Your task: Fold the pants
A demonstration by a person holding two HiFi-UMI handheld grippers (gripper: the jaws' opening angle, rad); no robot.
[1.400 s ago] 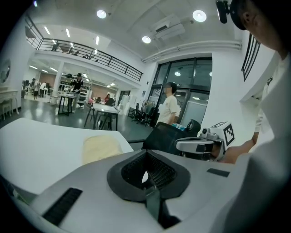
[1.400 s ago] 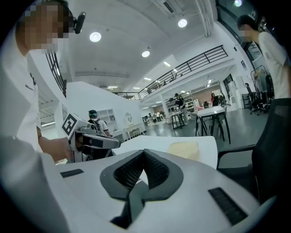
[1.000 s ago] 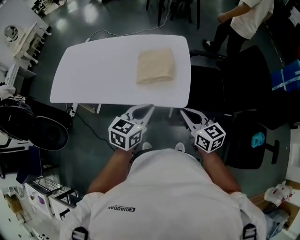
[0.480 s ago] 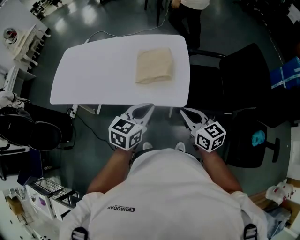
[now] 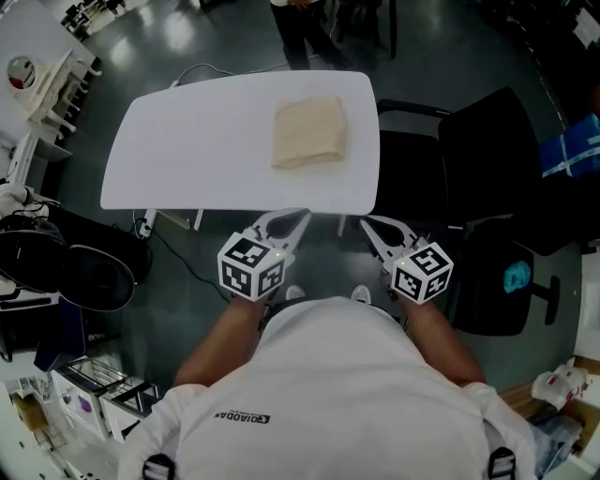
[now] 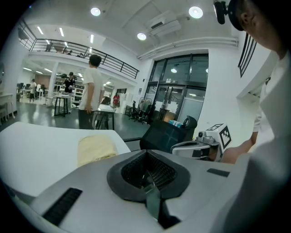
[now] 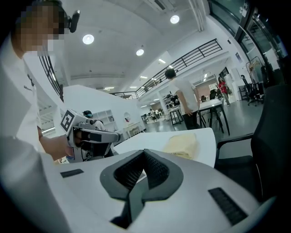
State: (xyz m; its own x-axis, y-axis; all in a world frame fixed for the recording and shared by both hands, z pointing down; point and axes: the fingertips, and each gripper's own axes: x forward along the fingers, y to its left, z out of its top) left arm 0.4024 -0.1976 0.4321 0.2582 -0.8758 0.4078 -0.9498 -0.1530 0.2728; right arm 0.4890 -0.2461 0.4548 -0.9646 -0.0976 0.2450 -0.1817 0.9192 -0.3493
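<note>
The beige pants (image 5: 309, 131) lie folded into a compact rectangle on the right half of the white table (image 5: 187, 141). Both grippers hang close to my body, short of the table's near edge and apart from the pants. My left gripper (image 5: 284, 222) is shut with nothing in it, and so is my right gripper (image 5: 375, 231). In the left gripper view the shut jaws (image 6: 146, 168) point toward the pants (image 6: 95, 148). In the right gripper view the jaws (image 7: 144, 170) meet, and the pants (image 7: 183, 144) lie beyond them on the table.
A black office chair (image 5: 469, 159) stands right of the table. A person (image 5: 300, 28) walks past the table's far side. Black round cases (image 5: 84, 272) and shelves with boxes (image 5: 94, 394) sit on the floor at the left. A cable (image 5: 234, 67) runs behind the table.
Both grippers and the pants have kept still. The person beyond the table has walked from the right toward the left.
</note>
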